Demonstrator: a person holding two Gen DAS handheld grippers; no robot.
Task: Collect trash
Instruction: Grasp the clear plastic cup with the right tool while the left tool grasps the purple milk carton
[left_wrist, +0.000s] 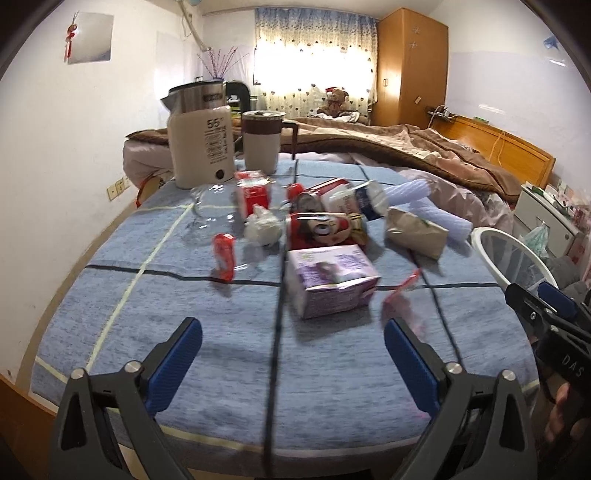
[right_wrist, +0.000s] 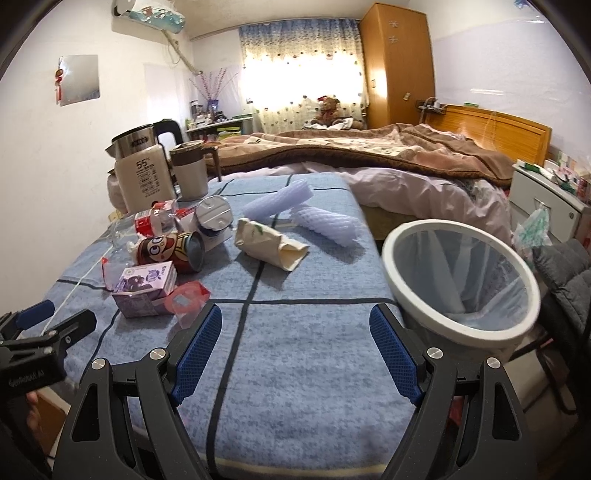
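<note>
Both sets of jaws stood wide apart and held nothing. Between its blue-padded fingers the left gripper hovered over the blue cloth on the table, and the right gripper hung over the same cloth beside the white-rimmed bin, which stood at the table's right edge with a pale liner inside.

Just ahead of the left gripper lay the purple carton, a small dented box printed with dark fruit, tipped on its side. A red-edged clear wrapper lay touching its near corner. Behind the carton a red can with a cartoon face lay on its side, open end toward the bin. Near it were a crumpled white tissue, a red-labelled clear bottle, a white tub with a foil lid, and a squashed beige paper bag. Two pale lilac foam sleeves lay farther back. A kettle and a lidded mug stood upright at the far left.
</note>
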